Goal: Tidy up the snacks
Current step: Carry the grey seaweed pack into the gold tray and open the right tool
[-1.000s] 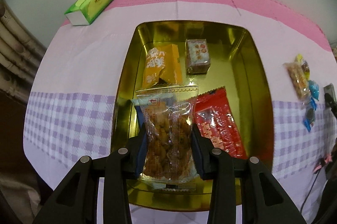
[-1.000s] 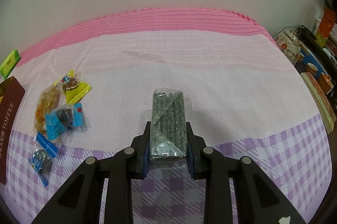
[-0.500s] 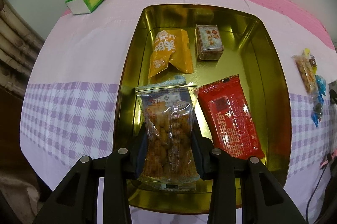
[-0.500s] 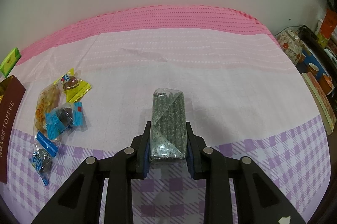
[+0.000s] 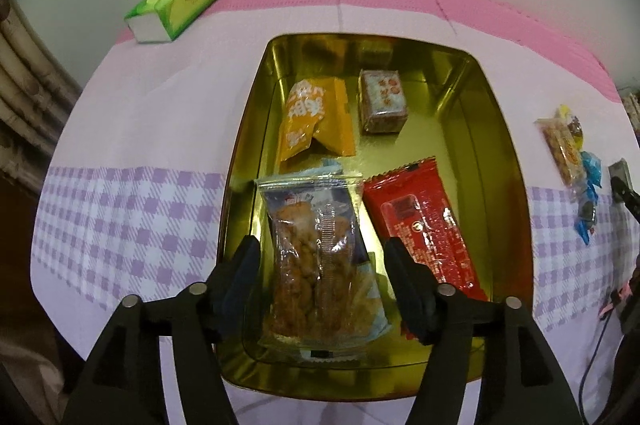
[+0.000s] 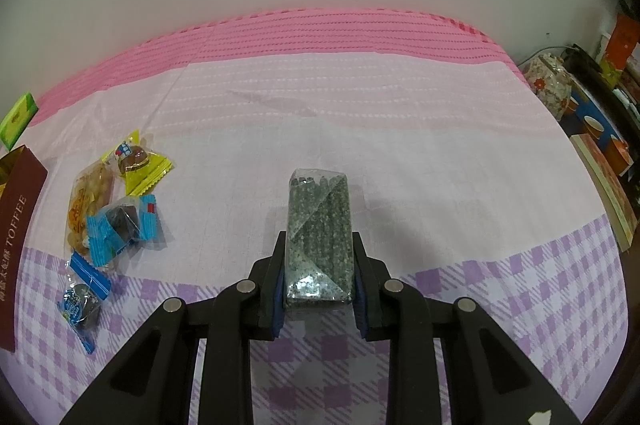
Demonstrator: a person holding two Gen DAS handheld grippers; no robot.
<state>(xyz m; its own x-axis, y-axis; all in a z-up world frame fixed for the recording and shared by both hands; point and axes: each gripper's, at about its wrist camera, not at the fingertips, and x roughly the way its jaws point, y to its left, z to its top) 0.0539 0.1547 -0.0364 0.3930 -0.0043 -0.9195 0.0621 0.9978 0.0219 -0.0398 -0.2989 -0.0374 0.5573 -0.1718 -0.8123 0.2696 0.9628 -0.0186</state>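
Note:
In the left wrist view my left gripper (image 5: 322,257) is open over the near end of a gold tin (image 5: 516,193). A clear bag of fried snacks (image 5: 316,257) lies between the fingers, untouched, on a light-blue packet in the tin. The tin also holds an orange packet (image 5: 316,117), a small brown cake pack (image 5: 382,101) and a red packet (image 5: 428,221). In the right wrist view my right gripper (image 6: 319,265) is shut on a dark green seaweed bar (image 6: 320,225) above the tablecloth. Loose sweets (image 6: 108,209) lie to its left.
A green tissue pack (image 5: 176,5) sits at the table's far left. The tin's maroon wall (image 6: 18,225) shows at the left edge of the right wrist view. Books and a floral pot (image 6: 550,85) stand off the table's right side. A wall backs the table.
My left gripper has opened and let go of the clear snack bag, which now rests in the tin. The right gripper still holds the seaweed bar and has barely moved.

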